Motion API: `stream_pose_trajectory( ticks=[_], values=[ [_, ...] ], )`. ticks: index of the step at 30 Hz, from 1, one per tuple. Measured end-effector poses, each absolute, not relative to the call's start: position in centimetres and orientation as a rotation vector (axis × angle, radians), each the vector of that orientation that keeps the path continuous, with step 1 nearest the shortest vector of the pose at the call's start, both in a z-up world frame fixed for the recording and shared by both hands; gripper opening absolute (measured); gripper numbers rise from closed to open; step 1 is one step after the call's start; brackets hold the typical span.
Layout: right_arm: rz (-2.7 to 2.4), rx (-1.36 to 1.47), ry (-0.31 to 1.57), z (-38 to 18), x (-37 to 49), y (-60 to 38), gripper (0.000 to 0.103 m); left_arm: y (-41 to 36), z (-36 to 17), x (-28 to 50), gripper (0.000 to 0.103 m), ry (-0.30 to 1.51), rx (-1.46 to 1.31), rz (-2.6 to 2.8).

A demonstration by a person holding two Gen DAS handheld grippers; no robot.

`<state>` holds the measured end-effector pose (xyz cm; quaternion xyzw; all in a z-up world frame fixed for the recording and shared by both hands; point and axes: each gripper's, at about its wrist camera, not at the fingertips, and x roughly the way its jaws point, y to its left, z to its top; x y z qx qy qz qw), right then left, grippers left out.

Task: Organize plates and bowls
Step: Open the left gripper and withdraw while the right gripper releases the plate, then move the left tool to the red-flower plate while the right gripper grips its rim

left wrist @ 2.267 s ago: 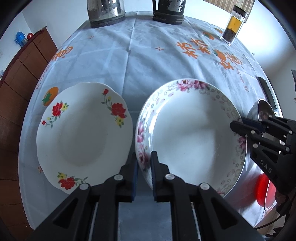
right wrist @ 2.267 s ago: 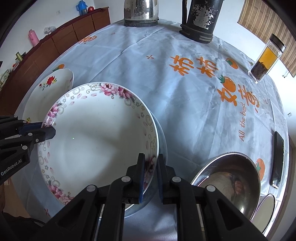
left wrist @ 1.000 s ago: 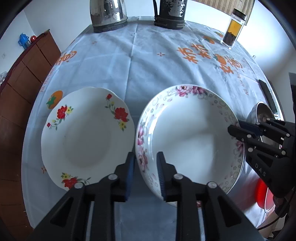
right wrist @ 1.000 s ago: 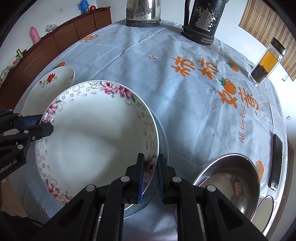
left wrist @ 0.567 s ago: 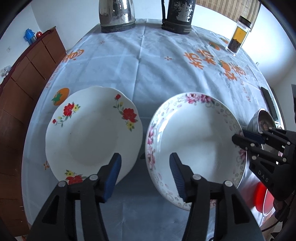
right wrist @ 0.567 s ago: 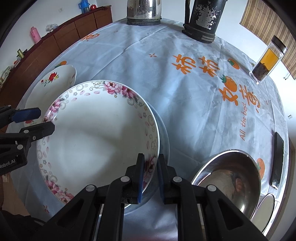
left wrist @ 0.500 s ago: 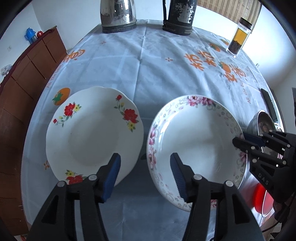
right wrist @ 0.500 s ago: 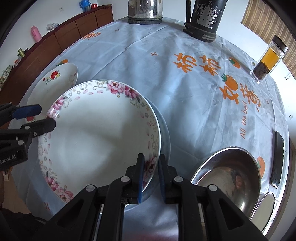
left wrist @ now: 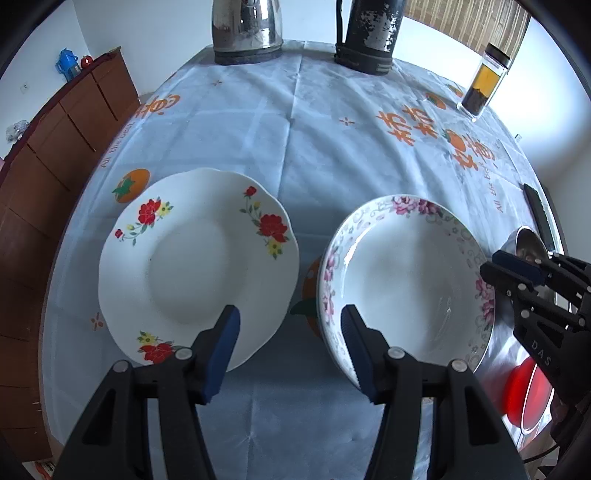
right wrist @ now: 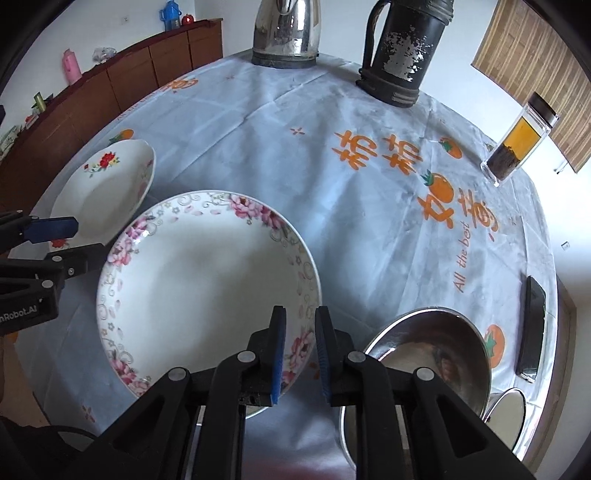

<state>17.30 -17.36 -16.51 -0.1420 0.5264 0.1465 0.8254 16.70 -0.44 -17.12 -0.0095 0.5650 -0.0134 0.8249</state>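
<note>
A white plate with pink flowers [left wrist: 406,280] lies right of a white plate with red flowers [left wrist: 195,258] on the blue tablecloth [left wrist: 295,140]. My left gripper [left wrist: 290,325] stands open over the gap between them. One finger overlaps each plate's near edge and nothing is pressed. My right gripper [right wrist: 300,325] is shut on the near right rim of the pink-flowered plate [right wrist: 207,280]. In the left wrist view the right gripper [left wrist: 495,266] shows at that plate's right rim. The left gripper [right wrist: 70,242] appears open beside the red-flowered plate [right wrist: 107,181].
A steel bowl [right wrist: 436,354] sits close to the right of the pink-flowered plate, with a black phone [right wrist: 532,328] beyond it. A steel kettle [left wrist: 245,29], a dark thermos [left wrist: 369,33] and a tea jar [left wrist: 484,81] stand at the far edge. A wooden sideboard [left wrist: 55,155] runs along the left.
My left gripper has let go of the pink-flowered plate's left rim and opened wide, drawing back a little. The right gripper stays shut on the plate's rim.
</note>
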Motion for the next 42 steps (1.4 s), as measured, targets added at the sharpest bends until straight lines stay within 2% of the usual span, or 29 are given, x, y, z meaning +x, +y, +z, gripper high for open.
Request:
stream_pose_trajectory(
  ticks=[19,42],
  values=[
    [0.404,-0.237,1.11,-15.8,16.8,-14.8,0.017,3.0,-16.5,15.5,0.058,1.175,-0.061,0.039],
    [0.551,-0.192,1.13,-15.9,19.3,-6.4,0.017,13.6,-17.3,14.4,0.058,1.176,-0.19,0.218]
  ],
)
